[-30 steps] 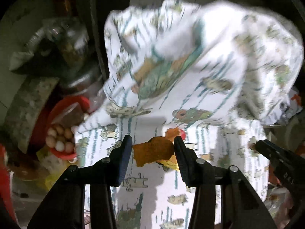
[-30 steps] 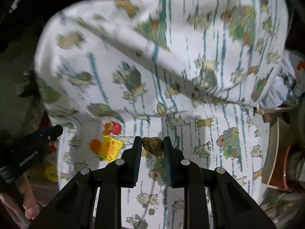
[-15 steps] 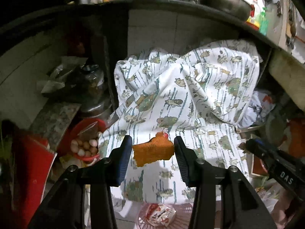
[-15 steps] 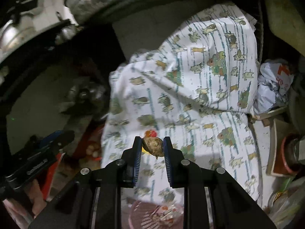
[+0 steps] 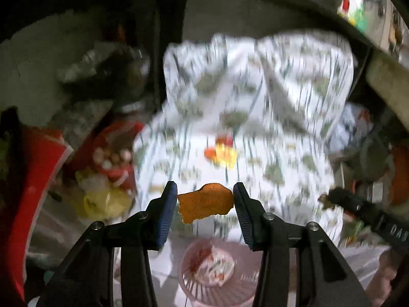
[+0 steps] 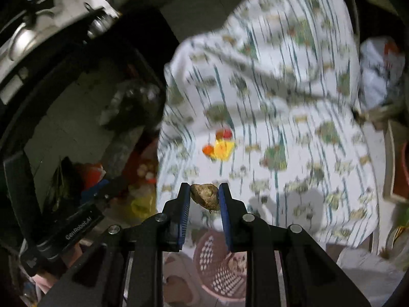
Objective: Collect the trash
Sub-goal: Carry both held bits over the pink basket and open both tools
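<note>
My left gripper (image 5: 205,195) is shut on an orange peel scrap (image 5: 204,202), held in the air above a pink slatted basket (image 5: 196,289) that has wrappers inside. My right gripper (image 6: 204,192) is shut on a small brown crumpled lump (image 6: 205,195), also above the pink basket (image 6: 217,278). More trash, a yellow wrapper with red and orange bits (image 5: 223,151) (image 6: 221,147), lies on the white patterned cloth (image 5: 268,97) (image 6: 294,128) farther back. The right gripper shows at the right edge of the left wrist view (image 5: 326,199).
A red bowl of small round items (image 5: 112,158) and a yellow bag (image 5: 102,199) sit left of the cloth. A dark counter edge with metal pots (image 6: 51,25) runs overhead. A crumpled white bag (image 6: 378,69) and boxes crowd the right side.
Both grippers have pulled back from the cloth with their scraps. The cloth has shrunk in view and the pink basket has come in below the fingers.
</note>
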A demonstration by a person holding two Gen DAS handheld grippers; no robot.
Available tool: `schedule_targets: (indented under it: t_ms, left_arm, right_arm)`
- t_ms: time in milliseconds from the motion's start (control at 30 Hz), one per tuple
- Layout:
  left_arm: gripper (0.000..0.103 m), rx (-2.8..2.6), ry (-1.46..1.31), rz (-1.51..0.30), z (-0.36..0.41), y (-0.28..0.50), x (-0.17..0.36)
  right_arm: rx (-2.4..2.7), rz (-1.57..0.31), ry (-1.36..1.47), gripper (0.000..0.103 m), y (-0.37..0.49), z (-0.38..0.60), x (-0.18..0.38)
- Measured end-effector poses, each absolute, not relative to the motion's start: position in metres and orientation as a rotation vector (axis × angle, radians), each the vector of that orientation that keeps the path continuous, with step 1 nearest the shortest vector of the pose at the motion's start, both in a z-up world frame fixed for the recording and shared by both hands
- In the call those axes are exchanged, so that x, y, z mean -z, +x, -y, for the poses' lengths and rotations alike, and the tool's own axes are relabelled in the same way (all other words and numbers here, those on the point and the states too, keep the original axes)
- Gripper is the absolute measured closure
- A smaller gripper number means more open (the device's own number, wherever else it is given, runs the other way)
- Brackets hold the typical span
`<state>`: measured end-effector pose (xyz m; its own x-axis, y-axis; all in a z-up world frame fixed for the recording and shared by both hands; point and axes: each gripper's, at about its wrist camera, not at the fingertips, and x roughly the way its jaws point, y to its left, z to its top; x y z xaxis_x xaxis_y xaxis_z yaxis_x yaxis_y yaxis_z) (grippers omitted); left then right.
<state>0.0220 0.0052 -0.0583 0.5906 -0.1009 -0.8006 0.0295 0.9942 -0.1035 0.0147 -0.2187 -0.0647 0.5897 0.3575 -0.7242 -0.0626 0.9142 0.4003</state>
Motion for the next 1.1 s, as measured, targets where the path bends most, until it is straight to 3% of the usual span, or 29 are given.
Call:
schedule_targets:
  t_ms: [433, 800, 1100]
  left_arm:
    - [0.059, 0.169, -0.143, -1.249, 0.016, 0.035, 0.171]
    - [0.059, 0.166, 0.038, -1.451, 0.038, 0.028, 0.263]
    - [0.058, 0.208, 0.063, -1.555, 0.051, 0.009, 0.29]
  right_arm:
    - [-0.228, -1.191, 0.508, 0.078, 0.047, 0.227, 0.171]
    - [-0.163, -1.374, 0.486, 0.078, 0.053, 0.213, 0.252]
    - [-0.121, -1.432, 0.551, 0.078, 0.053, 0.223, 0.287]
